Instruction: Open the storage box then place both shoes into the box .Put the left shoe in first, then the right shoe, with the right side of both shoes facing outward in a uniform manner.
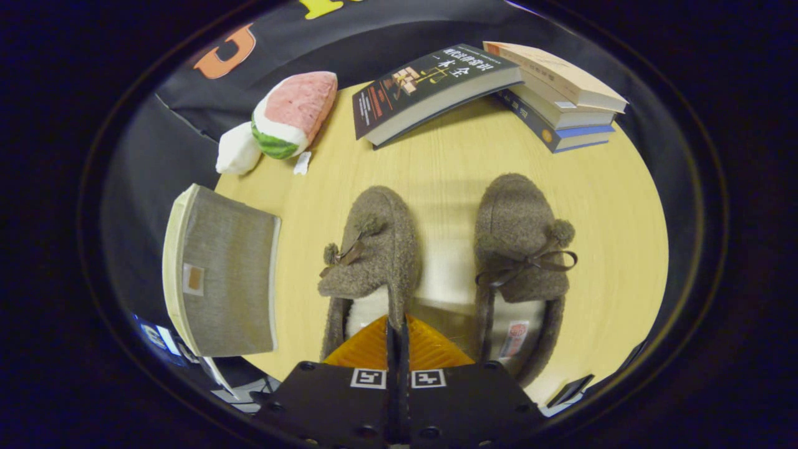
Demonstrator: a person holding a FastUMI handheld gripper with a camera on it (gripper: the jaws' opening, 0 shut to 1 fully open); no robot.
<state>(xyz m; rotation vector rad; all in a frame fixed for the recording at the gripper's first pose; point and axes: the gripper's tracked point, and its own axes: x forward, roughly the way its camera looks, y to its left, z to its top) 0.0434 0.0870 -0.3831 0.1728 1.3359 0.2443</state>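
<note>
claw (397, 340) clenched on left shoe (371, 262) collar | heel hidden | right shoe (521, 249) beside

A watermelon-slice plush (292, 116) and stacked books (561, 100) lie on the wooden table (614, 206).

Your pale wood bench (449, 162) carries two brown fuzzy slippers (374, 255) side by side. Beyond the slippers lie a dark book (430, 87) and stacked books (561, 93); a watermelon plush (290, 115) and grey storage box (221, 274) sit left of them.

Staged booth: wooden table (449, 168), black cloth wall (187, 106), books (499, 87).
</note>
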